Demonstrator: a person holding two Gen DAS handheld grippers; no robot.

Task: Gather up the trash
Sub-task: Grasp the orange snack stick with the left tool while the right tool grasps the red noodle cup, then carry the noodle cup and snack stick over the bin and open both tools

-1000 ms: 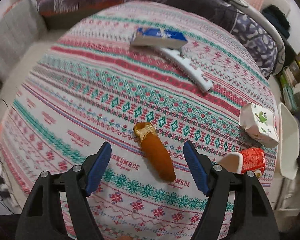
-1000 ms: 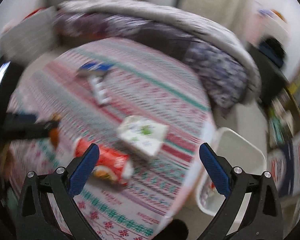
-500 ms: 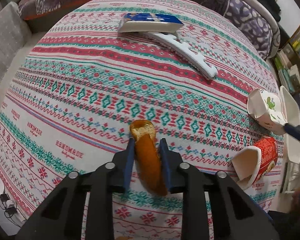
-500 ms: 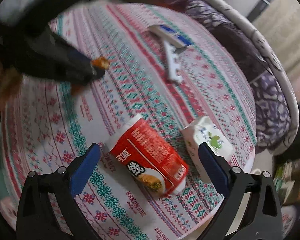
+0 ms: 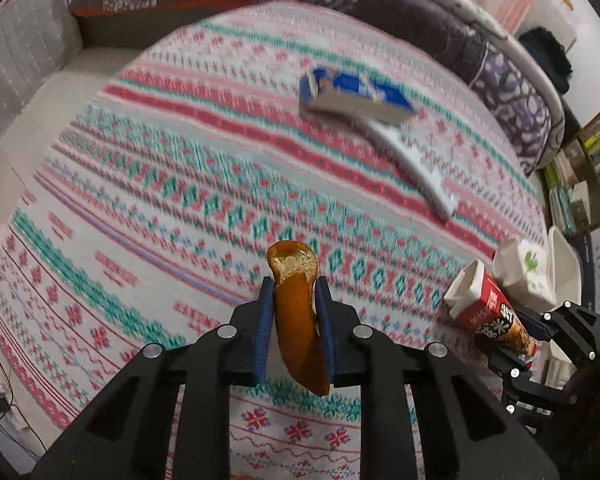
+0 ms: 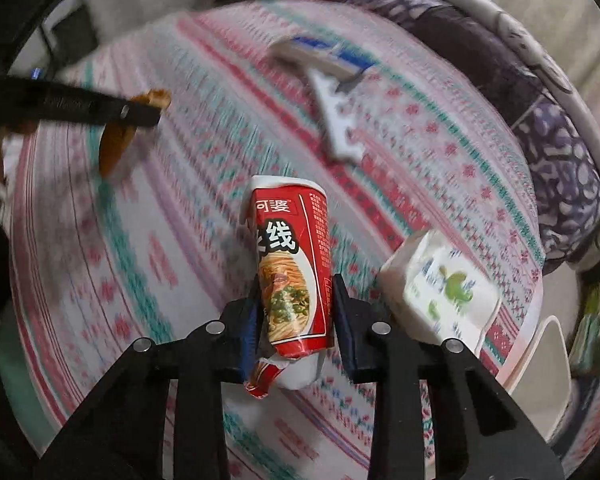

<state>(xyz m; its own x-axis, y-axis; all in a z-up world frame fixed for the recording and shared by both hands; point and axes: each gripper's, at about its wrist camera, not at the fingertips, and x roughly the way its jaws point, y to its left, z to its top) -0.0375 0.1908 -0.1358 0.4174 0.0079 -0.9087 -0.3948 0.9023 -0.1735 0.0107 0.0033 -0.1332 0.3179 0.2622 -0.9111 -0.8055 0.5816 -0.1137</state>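
My left gripper [image 5: 293, 292] is shut on an orange-brown bread roll [image 5: 296, 312] and holds it above the patterned tablecloth [image 5: 160, 200]. The roll also shows in the right wrist view [image 6: 118, 140], at the left. My right gripper [image 6: 296, 292] is shut on a red noodle cup [image 6: 292, 264] lying on its side. The cup [image 5: 492, 316] and the right gripper [image 5: 540, 340] show at the right edge of the left wrist view.
A white carton with a green print [image 6: 444, 292] lies right of the cup. A blue and white box [image 5: 352, 96] and a white comb-like strip [image 5: 412, 164] lie further back. A white bin [image 6: 544, 376] stands beyond the table's right edge. Cushions and bookshelves surround the table.
My left gripper has lifted the bread roll off the cloth. My right gripper has closed on the red noodle cup, which was lying between its open fingers.
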